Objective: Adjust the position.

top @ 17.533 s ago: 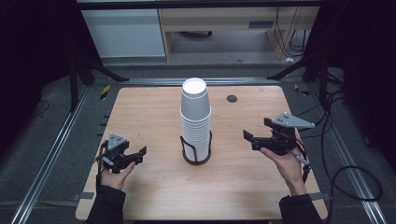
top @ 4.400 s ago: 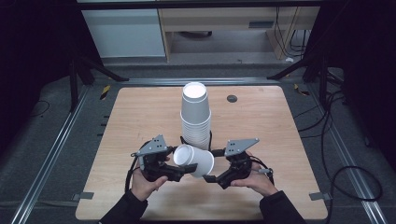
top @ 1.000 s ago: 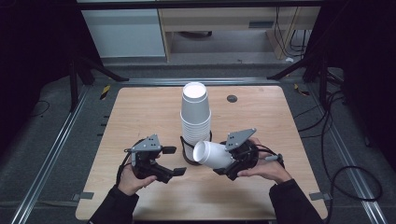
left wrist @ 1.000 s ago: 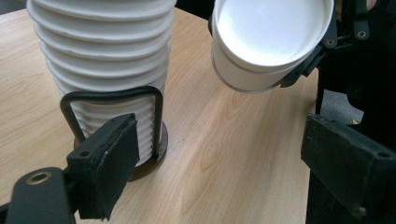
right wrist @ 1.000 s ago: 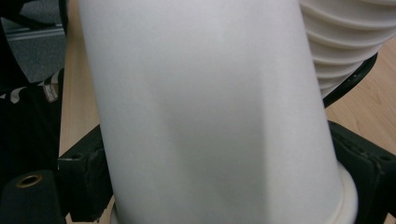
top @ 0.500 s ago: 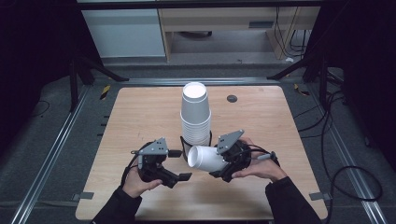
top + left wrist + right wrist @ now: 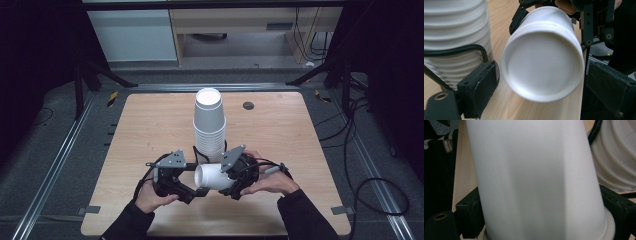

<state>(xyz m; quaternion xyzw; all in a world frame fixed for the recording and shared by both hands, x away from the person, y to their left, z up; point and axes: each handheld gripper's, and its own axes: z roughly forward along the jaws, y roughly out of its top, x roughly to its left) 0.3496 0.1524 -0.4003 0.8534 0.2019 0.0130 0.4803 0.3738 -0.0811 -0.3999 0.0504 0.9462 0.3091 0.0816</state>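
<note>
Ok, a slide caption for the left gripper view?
White cup lies sideways, base between the open left gripper, beside the cup stack.

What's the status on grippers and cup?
Right gripper clamps white cup sideways. Left gripper open, just widened, cup base between jaws. Cup stack close behind.

A light wooden bench (image 7: 150, 130) with rounded corners stands in the middle of the frame on dark grey carpeted floor (image 7: 45, 150), with a small round black fitting (image 7: 248, 105) set into its top near the far edge. Metal rails (image 7: 55, 165) run along the floor at the left and right sides and across behind the bench, and black cables (image 7: 370, 170) loop over the carpet at the right. At the top of the frame stand a white cabinet (image 7: 132, 32) and a pale wooden shelf unit (image 7: 235, 25), flanked by black stand legs (image 7: 100, 75), while the upper corners fall into darkness.
</note>
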